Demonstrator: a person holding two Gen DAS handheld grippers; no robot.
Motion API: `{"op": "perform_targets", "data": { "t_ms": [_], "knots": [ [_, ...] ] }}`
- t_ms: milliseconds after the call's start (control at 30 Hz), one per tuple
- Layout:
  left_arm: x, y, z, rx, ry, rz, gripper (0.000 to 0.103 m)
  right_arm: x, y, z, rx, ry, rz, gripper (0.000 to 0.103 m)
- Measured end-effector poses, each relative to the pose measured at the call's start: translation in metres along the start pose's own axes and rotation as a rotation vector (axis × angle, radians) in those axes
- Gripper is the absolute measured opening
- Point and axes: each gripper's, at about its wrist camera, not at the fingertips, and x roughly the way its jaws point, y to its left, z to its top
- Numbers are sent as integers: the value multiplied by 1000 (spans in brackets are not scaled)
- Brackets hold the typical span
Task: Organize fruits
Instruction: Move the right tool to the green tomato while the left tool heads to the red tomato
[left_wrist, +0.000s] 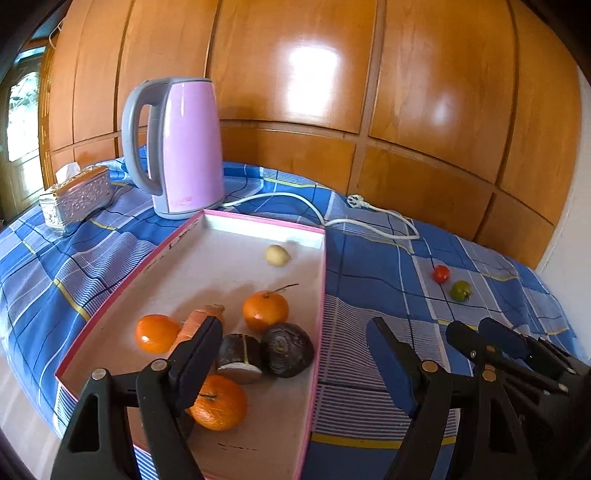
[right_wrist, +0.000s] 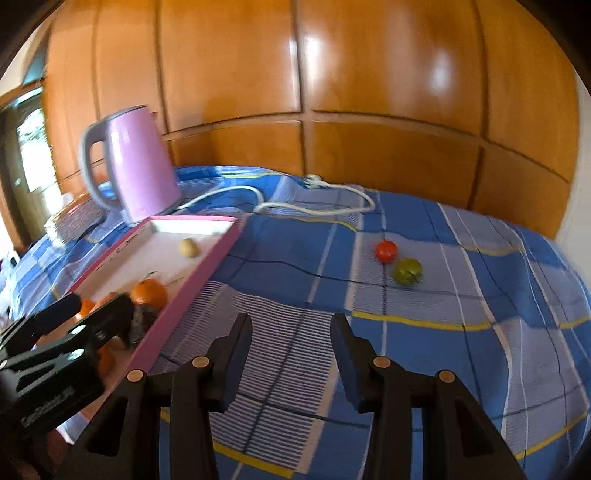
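Observation:
A pink-rimmed tray (left_wrist: 321, 295) (right_wrist: 192, 295) lies on the blue checked cloth. It holds three oranges (left_wrist: 266, 310), an orange carrot-like piece (left_wrist: 199, 317), a dark avocado (left_wrist: 288, 349) beside a cut half (left_wrist: 240, 356), and a small yellowish fruit (left_wrist: 277, 254) at the far end. My left gripper (left_wrist: 295, 354) (right_wrist: 88, 312) hangs open over the tray's near right rim and grips nothing. A red tomato (right_wrist: 386, 251) (left_wrist: 441, 274) and a green fruit (right_wrist: 407, 271) (left_wrist: 460, 290) lie on the cloth to the right. My right gripper (right_wrist: 293, 350) (left_wrist: 484, 332) is open and empty, short of them.
A pink kettle (left_wrist: 184, 147) (right_wrist: 136, 166) stands behind the tray, and its white cord (left_wrist: 369, 221) (right_wrist: 314, 210) trails across the cloth's far side. At the far left sits a silver tissue box (left_wrist: 77, 199). Wooden panels close off the back.

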Motion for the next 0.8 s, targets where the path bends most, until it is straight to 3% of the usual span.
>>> {"op": "perform_targets", "data": {
  "t_ms": [267, 800],
  "knots": [
    [3, -18, -3, 45, 8, -16, 80, 7, -30, -1, 140, 23, -69, 45],
    [22, -63, -5, 226, 17, -53, 75, 16, -64, 0, 255, 18, -170, 45]
  ]
}}
